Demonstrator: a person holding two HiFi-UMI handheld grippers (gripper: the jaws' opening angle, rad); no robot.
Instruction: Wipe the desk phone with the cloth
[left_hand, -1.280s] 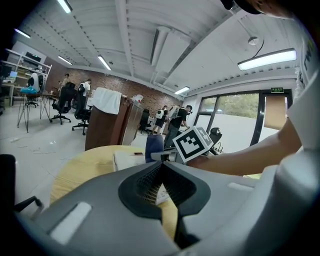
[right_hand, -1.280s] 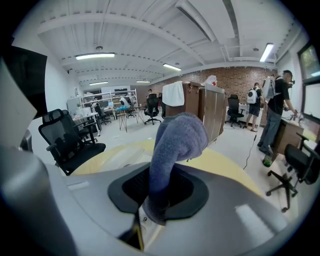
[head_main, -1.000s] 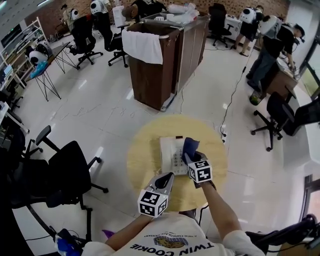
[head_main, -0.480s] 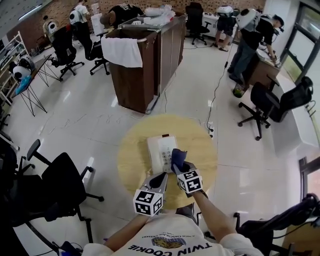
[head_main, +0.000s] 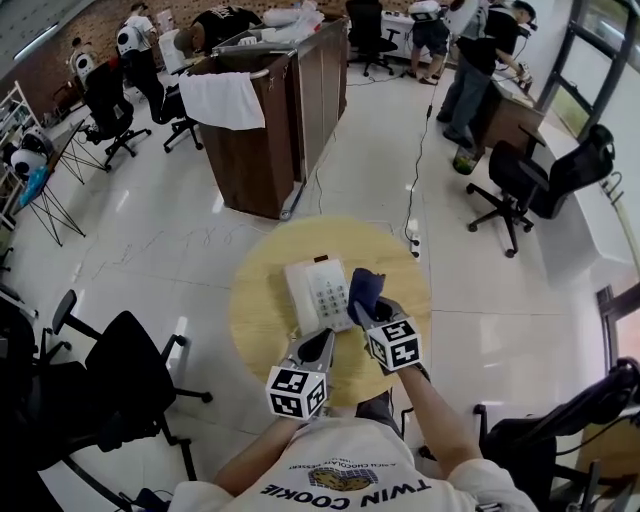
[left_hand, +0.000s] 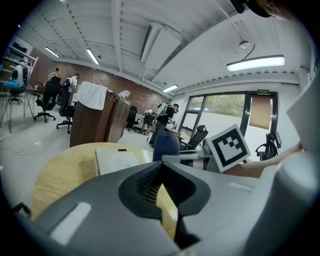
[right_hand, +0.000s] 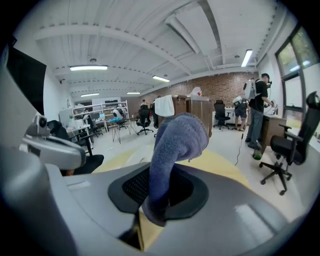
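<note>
A white desk phone (head_main: 318, 292) lies on the round wooden table (head_main: 262, 310). My right gripper (head_main: 372, 312) is shut on a blue cloth (head_main: 364, 288), which hangs at the phone's right edge. In the right gripper view the cloth (right_hand: 175, 145) stands up from between the jaws. My left gripper (head_main: 321, 340) sits just in front of the phone's near edge, shut with nothing in it. In the left gripper view the phone (left_hand: 116, 159) lies ahead, with the cloth (left_hand: 166, 144) to its right.
A brown cart (head_main: 262, 130) with a white towel stands beyond the table. A black office chair (head_main: 120, 370) is close on the left, another (head_main: 520, 190) at the right. A cable (head_main: 415, 150) runs across the floor. People work at the back.
The right gripper and cloth have slid from over the phone's keypad area toward its right edge. The left gripper stays by the phone's near edge. My head view has shifted.
</note>
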